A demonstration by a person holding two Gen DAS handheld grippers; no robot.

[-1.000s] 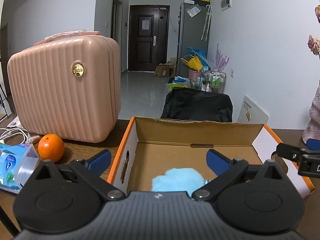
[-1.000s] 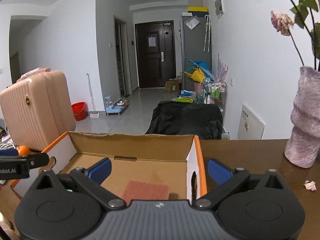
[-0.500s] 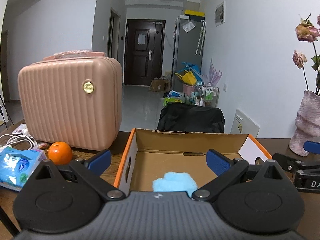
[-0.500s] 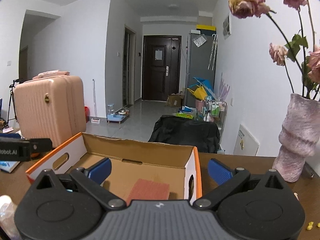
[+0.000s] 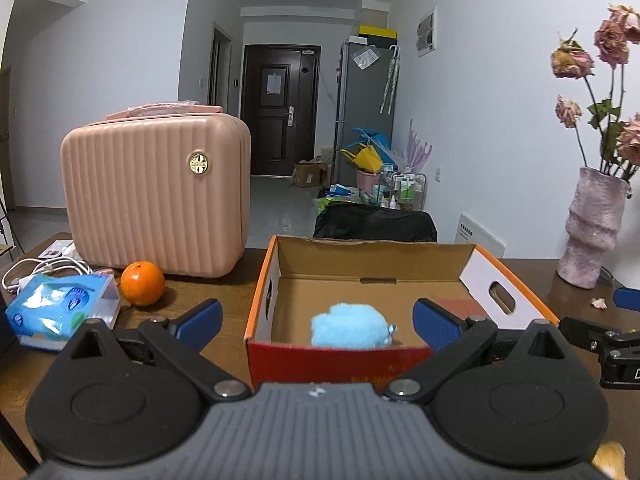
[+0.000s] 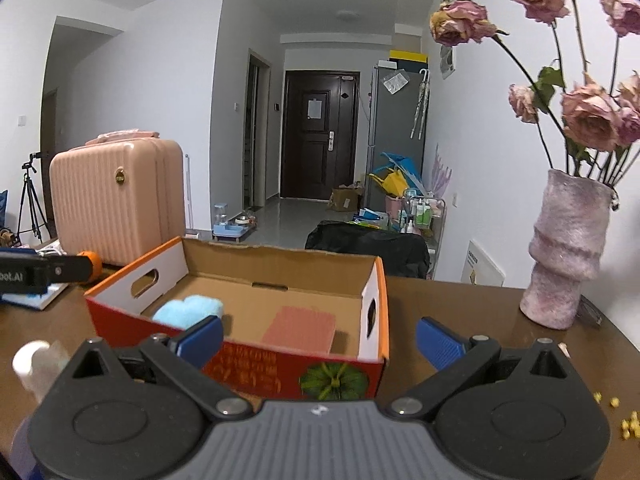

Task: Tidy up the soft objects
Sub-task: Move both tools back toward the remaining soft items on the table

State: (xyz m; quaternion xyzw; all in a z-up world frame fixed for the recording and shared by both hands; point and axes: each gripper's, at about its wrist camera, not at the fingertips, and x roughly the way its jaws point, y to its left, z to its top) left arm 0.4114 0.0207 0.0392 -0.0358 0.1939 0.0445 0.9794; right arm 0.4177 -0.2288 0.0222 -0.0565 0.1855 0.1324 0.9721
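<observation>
Your left gripper [image 5: 316,316] spread and empty, your right gripper [image 6: 320,338] likewise spread – both hovering before the cardboard box [image 6: 176,262], blue fluffy toy [image 6: 188,310] inside at its left, pink cloth [image 6: 300,328] at its right.

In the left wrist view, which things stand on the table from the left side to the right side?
White cable → blue tissue pack → orange → cardboard box with the blue plush inside → fallen petal. The pink suitcase and the vase overlap these in order, so I leave them out.
</observation>
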